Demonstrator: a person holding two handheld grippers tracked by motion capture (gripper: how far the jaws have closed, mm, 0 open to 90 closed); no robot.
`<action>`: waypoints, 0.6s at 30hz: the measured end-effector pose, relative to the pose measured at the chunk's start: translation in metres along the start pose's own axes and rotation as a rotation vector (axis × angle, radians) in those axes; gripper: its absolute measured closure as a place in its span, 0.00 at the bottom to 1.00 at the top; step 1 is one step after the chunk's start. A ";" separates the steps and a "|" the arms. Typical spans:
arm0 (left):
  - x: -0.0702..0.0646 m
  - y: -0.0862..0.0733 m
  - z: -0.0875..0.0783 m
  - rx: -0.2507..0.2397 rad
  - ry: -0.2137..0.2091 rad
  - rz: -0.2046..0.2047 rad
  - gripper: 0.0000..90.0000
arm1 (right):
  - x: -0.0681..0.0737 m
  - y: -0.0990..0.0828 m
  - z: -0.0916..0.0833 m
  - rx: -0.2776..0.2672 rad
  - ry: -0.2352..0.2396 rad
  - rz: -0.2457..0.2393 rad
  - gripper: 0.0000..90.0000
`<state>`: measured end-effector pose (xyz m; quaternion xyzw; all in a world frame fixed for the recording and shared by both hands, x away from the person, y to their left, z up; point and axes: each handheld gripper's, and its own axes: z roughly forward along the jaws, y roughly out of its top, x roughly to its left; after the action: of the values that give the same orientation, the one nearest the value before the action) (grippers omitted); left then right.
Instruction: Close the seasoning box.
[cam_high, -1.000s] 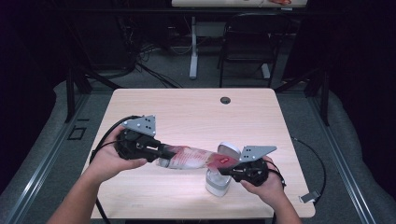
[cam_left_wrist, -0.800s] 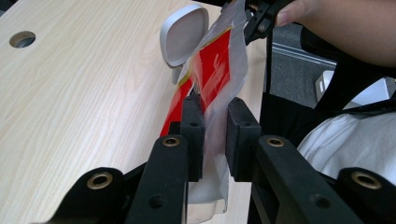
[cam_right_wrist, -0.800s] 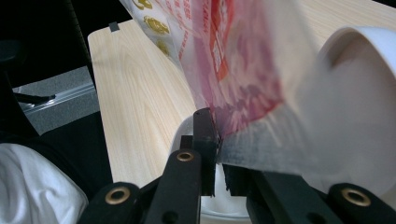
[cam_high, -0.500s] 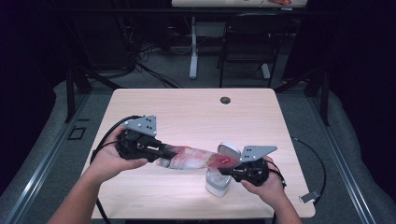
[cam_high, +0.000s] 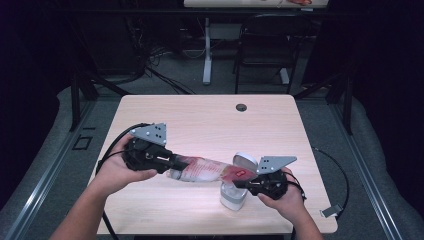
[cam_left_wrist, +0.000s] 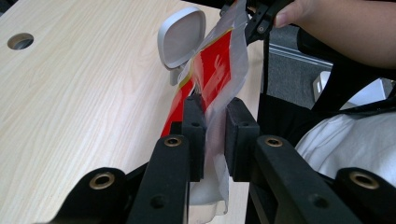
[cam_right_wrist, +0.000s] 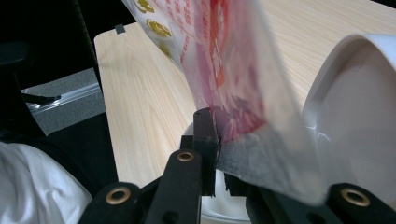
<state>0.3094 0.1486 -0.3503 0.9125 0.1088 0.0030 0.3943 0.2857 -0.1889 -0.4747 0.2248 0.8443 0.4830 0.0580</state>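
Taking the small white lidded bin (cam_high: 234, 192) as landmark: the left tongs (cam_high: 170, 163), well to its left, are clamped on one end of a clear plastic packet (cam_high: 207, 170) printed in red. The packet is stretched in the air above the bench (cam_high: 200, 115), its long axis running from those tongs across to the bin and sloping slightly down toward it. The right tongs (cam_high: 243, 184) are clamped on the packet's other end, right above the bin's open mouth, its lid (cam_high: 245, 161) tipped up behind. The right hand (cam_high: 282, 195) is the nearer to the bin, so the drop probably turns on that end.
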 end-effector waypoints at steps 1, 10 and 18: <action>0.000 0.000 0.000 0.000 -0.001 0.001 0.90 | 0.000 0.000 0.000 0.001 0.001 -0.001 0.95; 0.000 0.000 -0.001 -0.002 0.004 -0.003 0.90 | 0.000 0.000 0.000 0.003 0.028 0.001 0.97; -0.001 0.000 -0.003 -0.001 0.006 0.001 0.90 | 0.001 0.001 0.001 -0.003 0.037 0.003 0.98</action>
<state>0.3082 0.1503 -0.3481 0.9124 0.1098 0.0059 0.3942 0.2852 -0.1878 -0.4745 0.2171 0.8441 0.4884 0.0420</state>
